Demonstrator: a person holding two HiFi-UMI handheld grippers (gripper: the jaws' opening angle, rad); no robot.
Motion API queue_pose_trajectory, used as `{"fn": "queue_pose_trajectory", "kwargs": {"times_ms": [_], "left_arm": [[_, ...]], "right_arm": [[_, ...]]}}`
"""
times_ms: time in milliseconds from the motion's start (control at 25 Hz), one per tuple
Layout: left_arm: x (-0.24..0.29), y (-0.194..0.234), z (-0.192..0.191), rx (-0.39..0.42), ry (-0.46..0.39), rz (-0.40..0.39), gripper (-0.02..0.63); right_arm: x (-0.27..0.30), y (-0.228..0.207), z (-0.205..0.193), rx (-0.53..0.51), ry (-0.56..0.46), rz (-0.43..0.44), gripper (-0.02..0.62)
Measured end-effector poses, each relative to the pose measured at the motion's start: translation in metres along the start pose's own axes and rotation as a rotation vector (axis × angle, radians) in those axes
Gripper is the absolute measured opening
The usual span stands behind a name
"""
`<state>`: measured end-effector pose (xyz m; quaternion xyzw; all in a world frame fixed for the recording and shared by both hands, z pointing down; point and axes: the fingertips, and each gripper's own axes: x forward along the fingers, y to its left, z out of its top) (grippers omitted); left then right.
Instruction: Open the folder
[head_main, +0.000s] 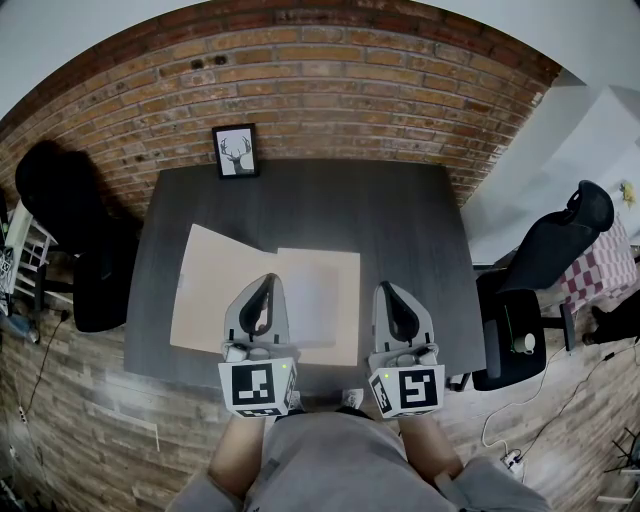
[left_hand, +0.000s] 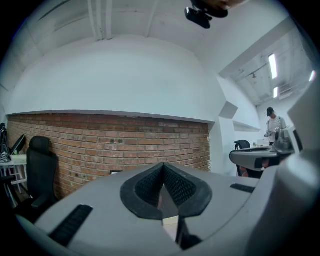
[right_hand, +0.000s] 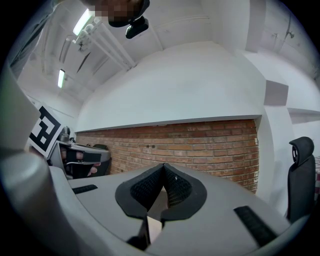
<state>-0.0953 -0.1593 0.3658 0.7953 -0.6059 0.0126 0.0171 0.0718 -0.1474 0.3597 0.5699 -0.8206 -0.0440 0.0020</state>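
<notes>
- Head view: the folder (head_main: 215, 290) lies spread in two tan leaves on the dark table (head_main: 400, 220), its near edge close to the table's front edge. The tabletop is bare behind it and to its right.
- The left gripper (head_main: 266, 279) is held level above the folder's near part, jaws pressed together on nothing.
- The right gripper (head_main: 388, 287) is level just right of the folder, jaws likewise together and empty.
- A framed deer picture (head_main: 236, 151) stands at the table's far edge against the brick wall (head_main: 330, 80). Black chairs (head_main: 60, 200) flank the table.
</notes>
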Motion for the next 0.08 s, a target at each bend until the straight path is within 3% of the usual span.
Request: {"fn": "queue_pose_trajectory", "kwargs": {"times_ms": [80], "left_arm": [[-0.0001, -0.0001, -0.0005, -0.001, 0.001, 0.001, 0.003]], "right_arm": [[0.0000, -0.0001, -0.0006, -0.001, 0.001, 0.000, -0.002]]}}
